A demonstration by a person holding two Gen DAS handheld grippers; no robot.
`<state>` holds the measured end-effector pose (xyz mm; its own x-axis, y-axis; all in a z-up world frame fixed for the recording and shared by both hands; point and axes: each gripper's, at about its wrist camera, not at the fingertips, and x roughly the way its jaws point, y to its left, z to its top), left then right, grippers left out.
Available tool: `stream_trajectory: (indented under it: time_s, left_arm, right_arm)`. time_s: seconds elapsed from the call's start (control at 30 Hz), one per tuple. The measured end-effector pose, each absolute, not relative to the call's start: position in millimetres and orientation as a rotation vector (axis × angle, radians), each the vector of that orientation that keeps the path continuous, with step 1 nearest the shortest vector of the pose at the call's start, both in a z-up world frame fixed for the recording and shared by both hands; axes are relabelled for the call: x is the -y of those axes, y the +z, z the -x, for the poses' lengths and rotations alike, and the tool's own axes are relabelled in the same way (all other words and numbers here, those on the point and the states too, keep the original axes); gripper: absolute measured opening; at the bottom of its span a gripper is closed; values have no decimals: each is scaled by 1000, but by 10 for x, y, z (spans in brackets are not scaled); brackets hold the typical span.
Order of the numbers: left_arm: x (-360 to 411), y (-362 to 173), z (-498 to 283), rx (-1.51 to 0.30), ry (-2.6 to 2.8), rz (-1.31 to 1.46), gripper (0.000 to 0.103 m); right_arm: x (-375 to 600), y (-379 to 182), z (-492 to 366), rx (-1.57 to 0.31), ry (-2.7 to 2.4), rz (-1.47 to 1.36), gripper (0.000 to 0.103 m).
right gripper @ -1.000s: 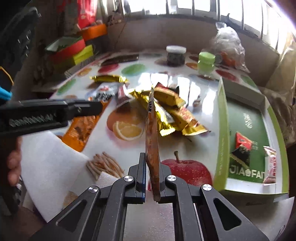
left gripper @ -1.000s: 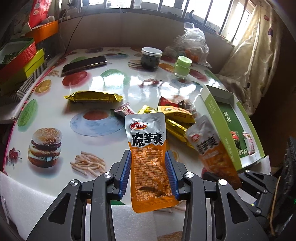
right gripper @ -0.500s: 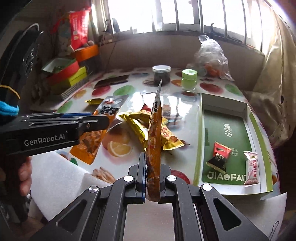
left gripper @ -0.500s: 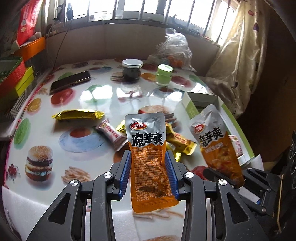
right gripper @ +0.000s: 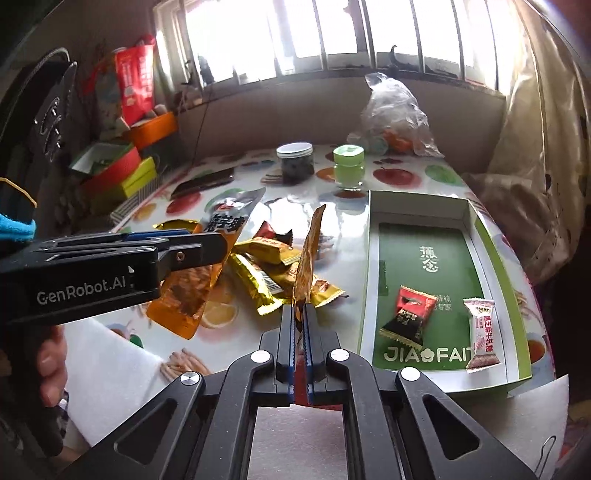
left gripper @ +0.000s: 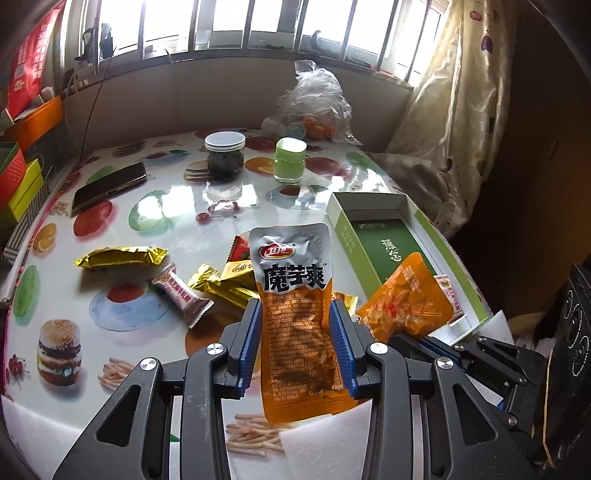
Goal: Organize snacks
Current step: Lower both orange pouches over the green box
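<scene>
Two pouches were up: right gripper pinched one edge-on, box at two o'clock, nearer than left gripper, clamping the other.

Backlit windows, tabletop glare, fisheye.

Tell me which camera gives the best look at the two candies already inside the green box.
The right wrist view. It looks straight down into the green box, showing the red-and-black candy and the pink-and-white candy whole. In the left wrist view, the orange pouch in the right gripper covers that corner; only the pink-and-white candy's edge shows.
</scene>
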<state>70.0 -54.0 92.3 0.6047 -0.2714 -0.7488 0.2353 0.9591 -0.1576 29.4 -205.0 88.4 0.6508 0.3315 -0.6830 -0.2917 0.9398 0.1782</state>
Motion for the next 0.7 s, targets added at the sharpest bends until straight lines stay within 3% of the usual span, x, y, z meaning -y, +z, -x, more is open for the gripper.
stream_trajectory:
  time_s: [0.7]
  left_arm:
    - [746,969,-751,-867,-336,27,39]
  right_arm:
    - [2420,1100,-198,-693,307,-193,2]
